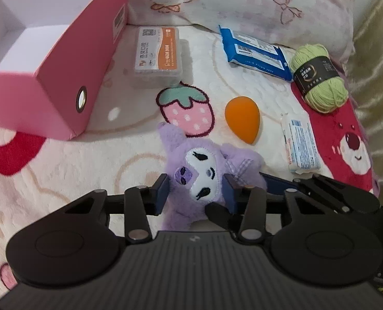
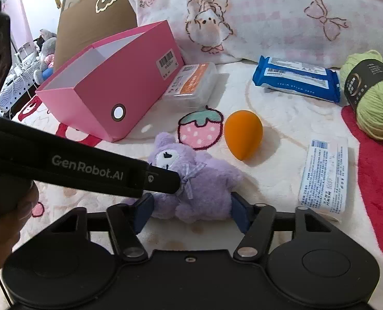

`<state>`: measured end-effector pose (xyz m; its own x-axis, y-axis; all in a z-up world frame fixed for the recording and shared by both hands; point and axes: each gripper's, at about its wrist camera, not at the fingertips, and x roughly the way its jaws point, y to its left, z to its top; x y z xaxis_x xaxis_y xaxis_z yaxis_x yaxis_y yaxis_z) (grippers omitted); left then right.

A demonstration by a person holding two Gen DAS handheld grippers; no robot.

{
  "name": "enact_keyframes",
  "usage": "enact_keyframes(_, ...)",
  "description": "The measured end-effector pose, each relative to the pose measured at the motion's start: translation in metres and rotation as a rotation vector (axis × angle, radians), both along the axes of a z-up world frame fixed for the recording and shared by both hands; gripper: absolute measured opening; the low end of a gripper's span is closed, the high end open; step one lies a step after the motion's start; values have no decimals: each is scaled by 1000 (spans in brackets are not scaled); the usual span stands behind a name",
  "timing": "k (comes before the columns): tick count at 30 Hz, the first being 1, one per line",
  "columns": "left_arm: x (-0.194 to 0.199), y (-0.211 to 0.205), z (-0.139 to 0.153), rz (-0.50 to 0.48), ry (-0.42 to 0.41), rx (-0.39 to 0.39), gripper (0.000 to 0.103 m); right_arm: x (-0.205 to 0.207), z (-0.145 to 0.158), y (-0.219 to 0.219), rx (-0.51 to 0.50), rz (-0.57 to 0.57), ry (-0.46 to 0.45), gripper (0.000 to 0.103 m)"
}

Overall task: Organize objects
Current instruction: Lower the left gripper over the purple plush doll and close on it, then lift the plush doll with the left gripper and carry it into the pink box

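Plainly, "GenRobot.AI" on left gripper (image 2: 165, 178) (white lettering), purple plush (image 2: 201, 188)

Premises: a home bedroom. The working surface is a bed covered by a plush blanket (image 1: 70, 160) printed with strawberries and red bears. A pillow (image 2: 281, 18) with embroidered bows and chicks lies along its far edge. Beyond the bed's far left corner, stuffed toys (image 2: 45, 54) sit on furniture.
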<state>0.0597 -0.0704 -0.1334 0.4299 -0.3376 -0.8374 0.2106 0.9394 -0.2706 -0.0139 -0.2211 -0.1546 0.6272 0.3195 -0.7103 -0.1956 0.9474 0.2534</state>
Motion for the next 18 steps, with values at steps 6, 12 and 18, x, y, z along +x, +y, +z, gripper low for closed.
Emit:
enact_keyframes(6,5,3,-7,25,17,-24,41,6,-8,-4,4,12,-16,61)
enact_keyframes(12,6,1,-12,24,-18,-11,45,10,-10,-7,20,24,-19,60)
enact_keyframes(18,1,0,-7,19,-18,-25,38,3,-8,-2,10,48,-39,53)
